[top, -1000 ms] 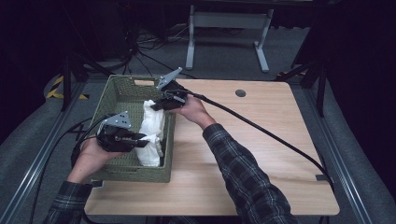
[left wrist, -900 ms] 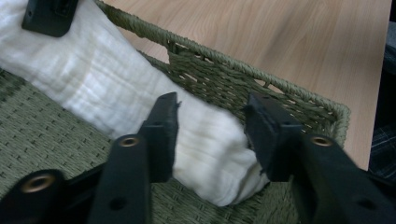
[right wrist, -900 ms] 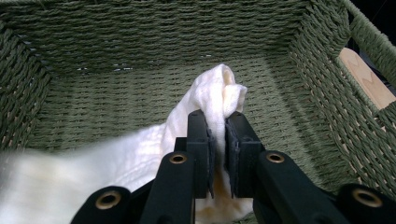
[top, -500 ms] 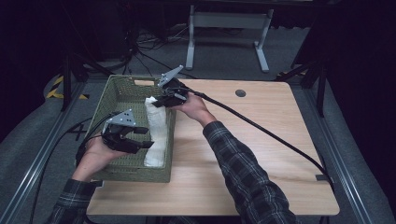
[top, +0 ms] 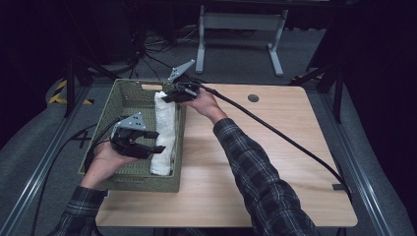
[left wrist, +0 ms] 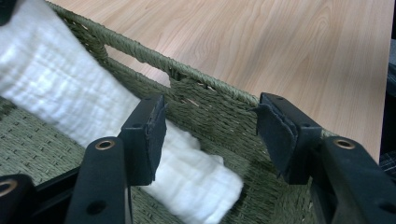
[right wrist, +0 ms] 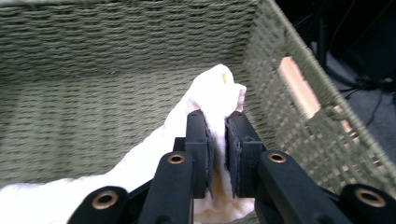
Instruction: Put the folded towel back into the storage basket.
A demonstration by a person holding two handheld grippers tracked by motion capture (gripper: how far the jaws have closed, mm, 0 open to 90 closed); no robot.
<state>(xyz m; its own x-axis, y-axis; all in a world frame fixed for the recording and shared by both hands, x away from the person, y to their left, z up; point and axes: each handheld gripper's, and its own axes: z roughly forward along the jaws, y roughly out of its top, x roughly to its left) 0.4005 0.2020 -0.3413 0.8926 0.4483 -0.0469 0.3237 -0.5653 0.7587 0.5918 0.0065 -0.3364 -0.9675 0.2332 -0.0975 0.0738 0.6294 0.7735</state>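
1. Two grippers work at a green woven basket (top: pixel 129 101) on the wooden surface (top: pixel 275 147).
2. A white towel (top: pixel 163 130) lies stretched along the basket's right wall, inside it.
3. The right gripper (right wrist: pixel 217 133) has its fingers clenched on the towel's far end.
4. The left gripper (left wrist: pixel 208 135) hangs over the near end, fingers spread, grasping nothing.
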